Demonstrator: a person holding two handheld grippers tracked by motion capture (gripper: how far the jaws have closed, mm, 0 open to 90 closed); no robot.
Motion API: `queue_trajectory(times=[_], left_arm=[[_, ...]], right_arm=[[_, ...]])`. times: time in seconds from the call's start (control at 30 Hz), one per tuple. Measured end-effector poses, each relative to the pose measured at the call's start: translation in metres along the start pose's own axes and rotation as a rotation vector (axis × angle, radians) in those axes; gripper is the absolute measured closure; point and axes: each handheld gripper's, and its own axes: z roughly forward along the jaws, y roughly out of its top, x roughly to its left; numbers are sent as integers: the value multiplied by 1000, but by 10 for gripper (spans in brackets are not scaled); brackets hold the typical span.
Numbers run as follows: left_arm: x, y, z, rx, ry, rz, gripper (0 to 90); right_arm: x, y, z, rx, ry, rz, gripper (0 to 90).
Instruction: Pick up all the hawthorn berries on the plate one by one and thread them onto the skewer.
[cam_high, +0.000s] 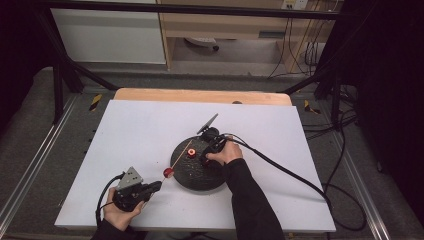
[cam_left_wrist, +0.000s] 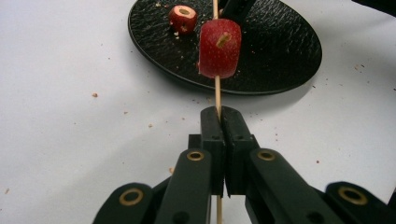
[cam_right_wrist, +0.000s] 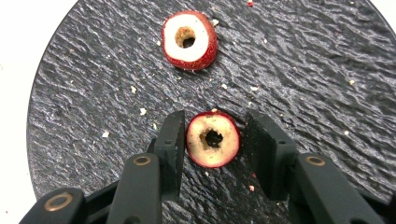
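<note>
Skewer (cam_left_wrist: 216, 95) pinched between the pressed-together jaws of the left hand-held gripper (cam_left_wrist: 219, 116), one red fruit piece (cam_left_wrist: 219, 48) threaded on it above the black plate's (cam_left_wrist: 280, 51) near rim. Right hand-held gripper (cam_right_wrist: 212, 140) over the plate: jaws either side of a cored fruit piece (cam_right_wrist: 213, 138), left pad touching, right just apart. Another cored piece (cam_right_wrist: 189, 39) lies beyond. Plate sits on the white bench (cam_high: 140, 135).

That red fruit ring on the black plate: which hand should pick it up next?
The right. Its hand-held gripper already has the fruit ring between its jaws on the plate. The left hand-held gripper is busy clamping the skewer.
</note>
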Motion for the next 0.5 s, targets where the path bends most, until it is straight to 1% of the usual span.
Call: queue_trajectory(times=[0.5], left_arm=[[0,0,0,1,2,4,883]], right_arm=[[-1,0,-1,19,11,22,622]])
